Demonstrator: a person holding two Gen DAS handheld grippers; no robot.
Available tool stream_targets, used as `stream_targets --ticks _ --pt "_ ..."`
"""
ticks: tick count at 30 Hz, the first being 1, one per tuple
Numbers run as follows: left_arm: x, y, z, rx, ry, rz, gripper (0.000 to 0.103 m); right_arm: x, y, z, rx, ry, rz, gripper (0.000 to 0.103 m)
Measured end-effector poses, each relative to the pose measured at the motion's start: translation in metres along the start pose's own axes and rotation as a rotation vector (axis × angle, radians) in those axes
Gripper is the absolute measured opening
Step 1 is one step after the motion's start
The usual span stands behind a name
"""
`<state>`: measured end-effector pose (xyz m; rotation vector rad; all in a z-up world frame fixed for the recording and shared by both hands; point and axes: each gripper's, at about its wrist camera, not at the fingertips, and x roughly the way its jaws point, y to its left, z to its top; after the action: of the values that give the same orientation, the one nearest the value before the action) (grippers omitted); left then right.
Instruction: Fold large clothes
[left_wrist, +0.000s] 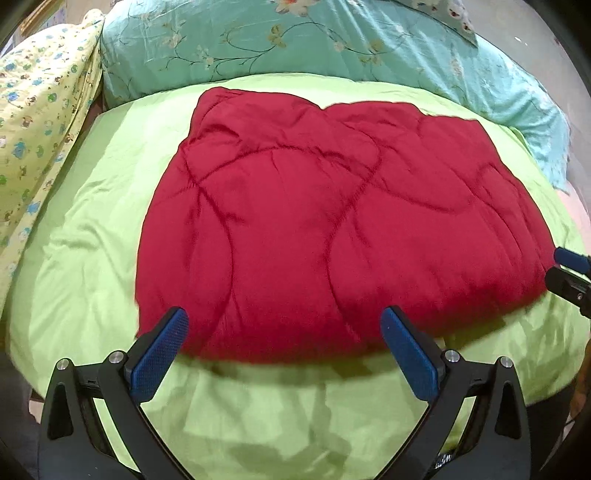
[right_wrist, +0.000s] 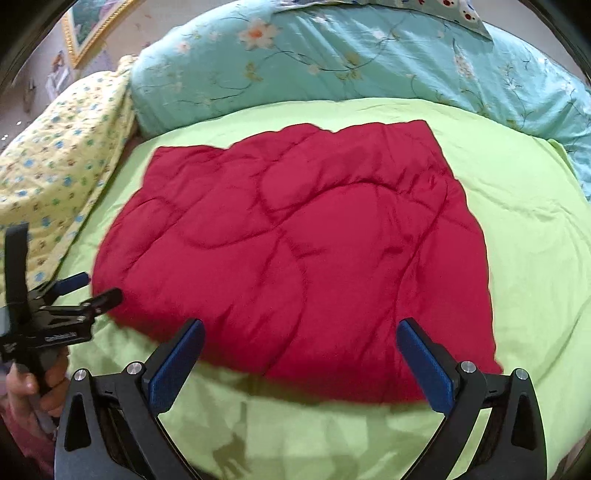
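Note:
A red quilted blanket lies folded into a rough square on a lime-green bed sheet. My left gripper hovers open just above the blanket's near edge, nothing between its blue pads. The right wrist view shows the same red blanket on the green sheet. My right gripper is open over the near edge, empty. The left gripper, held by a hand, appears at the blanket's left corner there. The right gripper's tip shows at the blanket's right corner in the left wrist view.
A teal floral duvet is piled along the far side of the bed. A yellow patterned quilt lies at the left. A gold-framed picture hangs on the wall at the far left.

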<state>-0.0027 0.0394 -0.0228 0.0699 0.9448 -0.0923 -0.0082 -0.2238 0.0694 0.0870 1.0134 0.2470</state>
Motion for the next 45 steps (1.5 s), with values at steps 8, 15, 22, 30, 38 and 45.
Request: stream_targets --ticks 8,15,22,30,38,45 --pt "-0.025 -0.010 -0.013 0.046 0.028 0.025 0.103 -0.025 0.021 -0.028 -0.050 0.060 0.030 0.103" --pt "-0.052 -0.017 -0.002 0.086 -0.014 0.075 0.103 -0.046 0.039 -0.022 -0.074 0.075 0.041 0.103" --pt "-0.061 -0.019 0.012 0.091 -0.049 0.084 0.103 -0.052 0.056 -0.006 -0.132 0.058 0.016 0.103" --pt "-0.050 -0.022 0.022 0.084 -0.040 0.089 0.103 -0.041 0.056 0.006 -0.141 0.063 0.017 0.103" --pt "-0.032 -0.027 0.029 0.093 -0.012 0.088 0.103 -0.022 0.048 0.014 -0.121 0.084 0.007 0.103" --pt "-0.022 -0.026 0.036 0.092 -0.001 0.085 0.103 -0.009 0.041 0.021 -0.108 0.100 0.006 0.103"
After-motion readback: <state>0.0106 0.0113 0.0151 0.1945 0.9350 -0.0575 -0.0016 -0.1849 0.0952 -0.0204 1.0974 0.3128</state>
